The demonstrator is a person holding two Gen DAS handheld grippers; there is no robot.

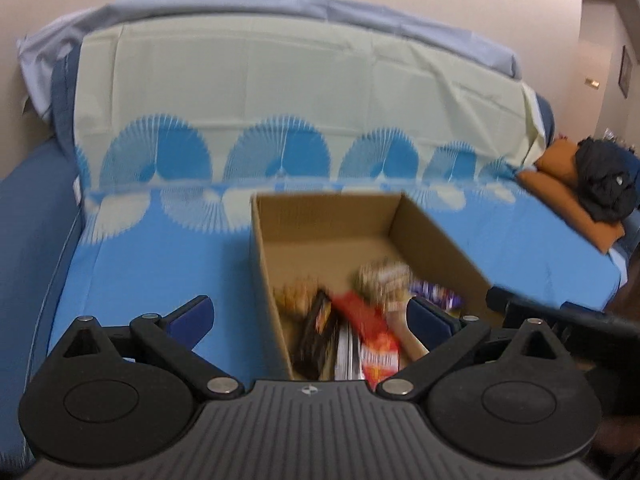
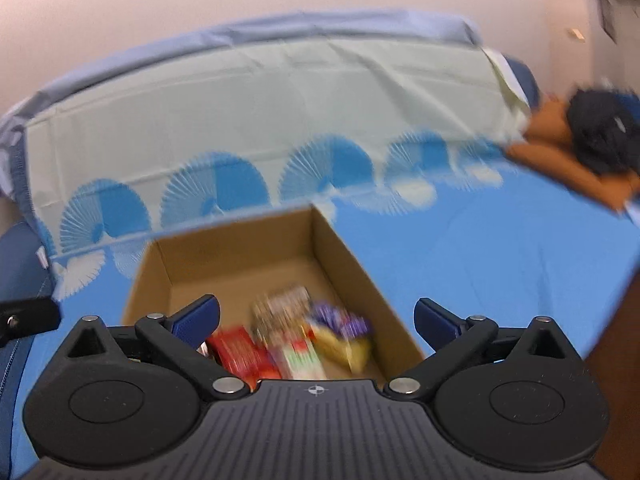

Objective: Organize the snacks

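Holding: you have both sets of fingers spread wide, and nothing is between them.
Left fingers (image 1: 310, 314): your blue pads stand far apart and grip nothing; the near left wall of the cardboard box (image 1: 276, 264) runs up between them, so the left pad is over blue sheet and the right pad over the box's contents.
Right fingers (image 2: 316, 316): these are just as wide and bare; the left pad sits over the box's near left corner, the right pad just outside its right wall.
Snacks: blurred packets lie in a heap at the near end of the box, right ahead of both sets of fingers: a red packet (image 1: 370, 328), a dark packet (image 1: 316, 334) to its left, a pale speckled packet (image 1: 382, 280) beyond, a purple wrapper (image 2: 340, 320) and a yellow packet (image 2: 344, 344).
Box (image 2: 240, 256): open-topped, its far half is bare cardboard floor.
Sofa (image 1: 160, 264): the box stands on its seat, covered in a blue sheet with white fan shapes.
Beyond your fingers, to the right: an orange cushion (image 1: 560, 184) with a black bundle (image 1: 604, 184) on it.
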